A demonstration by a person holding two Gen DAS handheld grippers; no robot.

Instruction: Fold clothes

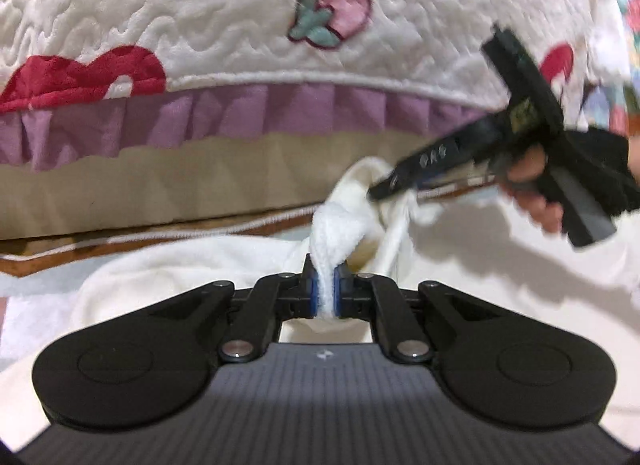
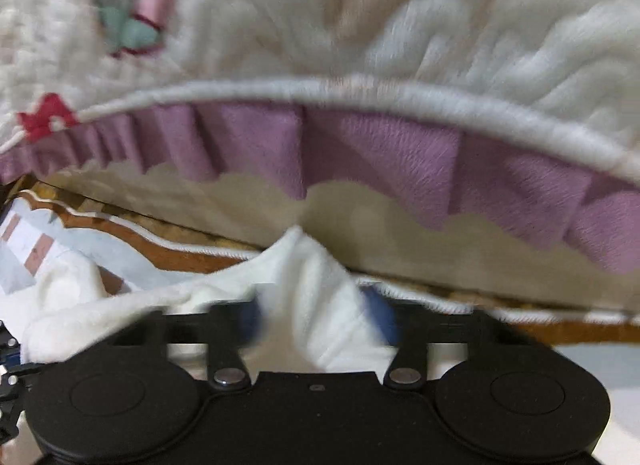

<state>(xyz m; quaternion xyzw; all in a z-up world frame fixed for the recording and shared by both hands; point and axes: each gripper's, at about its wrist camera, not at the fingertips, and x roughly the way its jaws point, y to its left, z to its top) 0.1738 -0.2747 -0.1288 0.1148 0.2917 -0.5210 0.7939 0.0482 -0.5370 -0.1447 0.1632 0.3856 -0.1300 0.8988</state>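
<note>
- A quilted white bedspread (image 1: 248,25) with a red patch, a pink strawberry patch and a purple ruffle (image 1: 280,109) hangs down across the back of both views.
- Below it lies the white fleecy garment (image 1: 160,265), the piece to be folded, spread on a pale surface in front of the bed.
- The left tool (image 1: 325,293) is pressed together on a bunched ridge of the garment, its blue pads pinching the fleece, which rises in a twisted peak.
- To the right, a person's hand (image 1: 536,189) holds the right tool (image 2: 320,325), which reaches down to the same raised fabric.
- From its own blurred view, the right tool has a fold of fleece between its blue pads; the pads look set apart, so the pinch appears to be on a thick bunch.
- Risk, as a judgement: both grips sit close together on a twisted clump, so lifting may drag the garment into a knot instead of a clean edge; thick fleece could also slip out of either tool.
</note>
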